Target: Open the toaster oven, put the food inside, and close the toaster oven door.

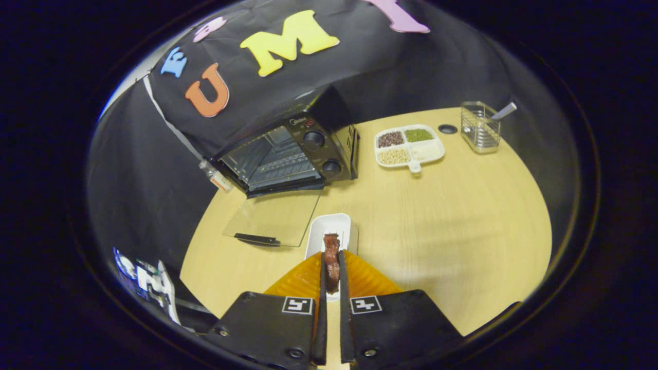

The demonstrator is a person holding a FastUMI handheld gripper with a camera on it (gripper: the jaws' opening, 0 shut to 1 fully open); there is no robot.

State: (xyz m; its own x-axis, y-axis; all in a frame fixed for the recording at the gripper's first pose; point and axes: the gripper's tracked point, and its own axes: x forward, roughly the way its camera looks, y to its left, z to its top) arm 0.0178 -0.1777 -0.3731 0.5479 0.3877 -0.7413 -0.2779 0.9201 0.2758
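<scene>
The jaws pinch a brown food piece (pixel 331 262) above a white tray (pixel 329 228), the toaster oven (pixel 288 151) open beyond.

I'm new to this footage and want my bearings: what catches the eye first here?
The gripper is shut on a dark reddish piece of food, over a white tray. Beyond it the toaster oven stands with its glass door folded down flat on the table. To the oven's right sit a divided dish and a wire holder.

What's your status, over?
Jaws shut on the food, lifted above the white tray. Toaster oven ahead, glass door down flat on the table. Nothing in the way.
</scene>
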